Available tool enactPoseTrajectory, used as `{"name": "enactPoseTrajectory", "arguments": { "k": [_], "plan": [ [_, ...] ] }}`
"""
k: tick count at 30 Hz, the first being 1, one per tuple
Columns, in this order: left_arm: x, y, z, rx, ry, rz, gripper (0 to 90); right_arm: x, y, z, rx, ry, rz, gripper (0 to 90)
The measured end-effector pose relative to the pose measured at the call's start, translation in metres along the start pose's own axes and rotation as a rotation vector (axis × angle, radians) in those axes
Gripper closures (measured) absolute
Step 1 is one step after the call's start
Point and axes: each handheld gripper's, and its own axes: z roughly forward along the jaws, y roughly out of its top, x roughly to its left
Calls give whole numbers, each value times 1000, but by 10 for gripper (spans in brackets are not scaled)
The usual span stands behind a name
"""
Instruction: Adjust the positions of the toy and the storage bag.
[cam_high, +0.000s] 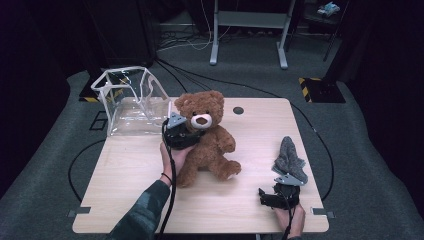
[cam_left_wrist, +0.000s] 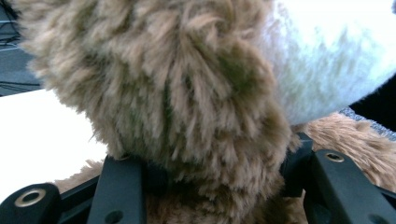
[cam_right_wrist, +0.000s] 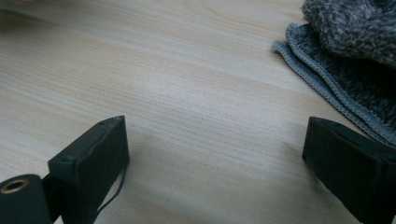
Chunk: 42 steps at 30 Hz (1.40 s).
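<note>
Fingers (cam_left_wrist: 119, 186) of the left gripper (cam_high: 178, 131) are clamping on the bear (cam_high: 207, 137): in the left gripper view, brown fur is filling the whole gap between the two black jaws and is pressing against both inner faces. White muzzle fur is showing above and to the right of the fingers in that view. In the high view, the bear is sitting upright near the middle of the table (cam_high: 130, 170), and the left gripper is gripping it at the side of the body just below the head. A clear bag (cam_high: 131, 100) is standing beyond the left gripper, at the far left corner of the table, close to the bear's ear.

Fingers (cam_right_wrist: 100, 154) of the right gripper (cam_high: 280, 195) are standing wide apart, with bare wood between them and nothing held. The right gripper is resting low over the table near its front right edge, well apart from the bear. A grey cloth (cam_right_wrist: 345, 60) is lying just beyond the right-hand finger of that gripper, its stitched hem close to the fingertip but not between the jaws.
</note>
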Motion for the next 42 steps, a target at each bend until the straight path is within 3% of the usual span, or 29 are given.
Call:
{"name": "enactPoseTrajectory", "arguments": {
  "k": [9,10,15,22,27,42],
  "plan": [
    [20,0,-23,1,15,-15,494,0,0,0,-1,0,-5,62],
    [22,0,-27,0,12,-34,494,0,0,0,-2,0,-5,62],
    [34,0,-42,4,22,-18,494,0,0,0,0,0,0,62],
    [48,1,-63,-2,23,-27,494,0,0,0,0,0,-8,62],
    [61,-2,-79,-15,30,-62,494,0,0,0,0,0,-7,62],
    [93,-8,-129,-8,63,-81,487,0,0,0,0,0,-8,62]
  ]
}}
